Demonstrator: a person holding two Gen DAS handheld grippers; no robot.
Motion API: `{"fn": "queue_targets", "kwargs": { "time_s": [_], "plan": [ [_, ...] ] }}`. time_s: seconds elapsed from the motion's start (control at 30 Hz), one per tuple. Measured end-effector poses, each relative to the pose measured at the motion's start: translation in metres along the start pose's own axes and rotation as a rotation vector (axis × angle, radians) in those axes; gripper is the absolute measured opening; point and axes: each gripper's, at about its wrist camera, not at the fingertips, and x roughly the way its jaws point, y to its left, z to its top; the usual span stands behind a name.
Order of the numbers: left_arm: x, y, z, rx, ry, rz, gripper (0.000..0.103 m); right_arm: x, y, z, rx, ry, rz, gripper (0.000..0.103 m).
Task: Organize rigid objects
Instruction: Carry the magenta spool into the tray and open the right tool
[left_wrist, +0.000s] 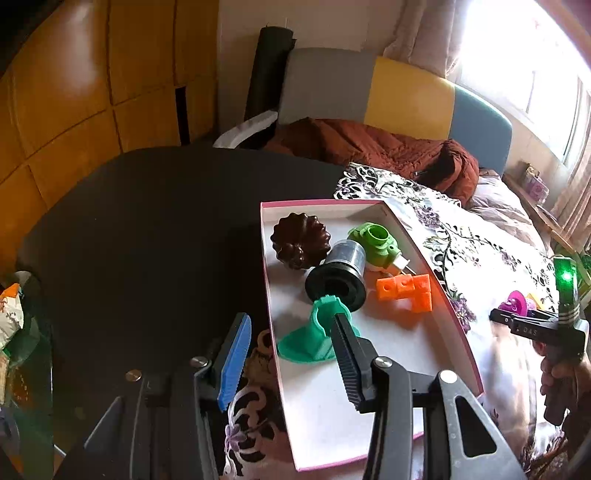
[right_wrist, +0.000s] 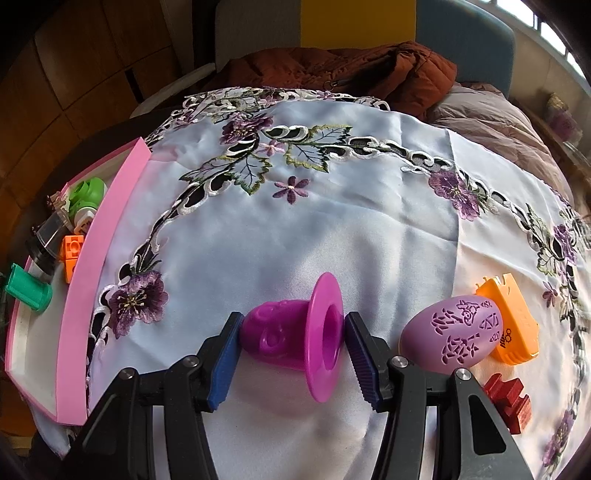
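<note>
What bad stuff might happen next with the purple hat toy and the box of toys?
1. The right gripper pinches the magenta hat toy by its rounded crown and thin brim, so it might twist or slip out when lifted.
2. The pink box is already crowded at its far end; a dropped toy could knock the teal piece or black cylinder.

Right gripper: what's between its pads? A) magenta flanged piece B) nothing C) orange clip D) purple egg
A: the right gripper has its pads against both ends of the magenta flanged piece; the purple egg lies to its side, untouched.
</note>
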Motion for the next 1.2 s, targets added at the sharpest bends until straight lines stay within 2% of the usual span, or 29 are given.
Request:
{"fn": "queue_targets", "kwargs": {
  "time_s": [0.33,0.6,0.9,1.03,1.2],
  "plan": [
    [-0.006,0.008,-0.012,-0.008,0.005,-0.010,0.045,-0.002,0.005,-0.002,0.032,-0.002,-0.052,0.054],
    [-0.004,0.017,-0.018,-0.026,0.017,-0.010,0.045,-0.009,0.010,-0.009,0.081,0.008,-0.042,0.054],
    [0.001,0.024,-0.021,-0.049,0.033,-0.023,0.045,-0.025,0.026,-0.013,0.102,0.001,0.037,0.054],
    [0.003,0.028,-0.024,-0.056,0.040,-0.019,0.045,-0.043,0.044,-0.008,0.059,-0.045,0.066,0.054],
    [0.006,0.035,-0.025,-0.083,0.046,-0.008,0.045,-0.073,0.081,0.005,-0.040,-0.122,0.147,0.054]
  ]
}}
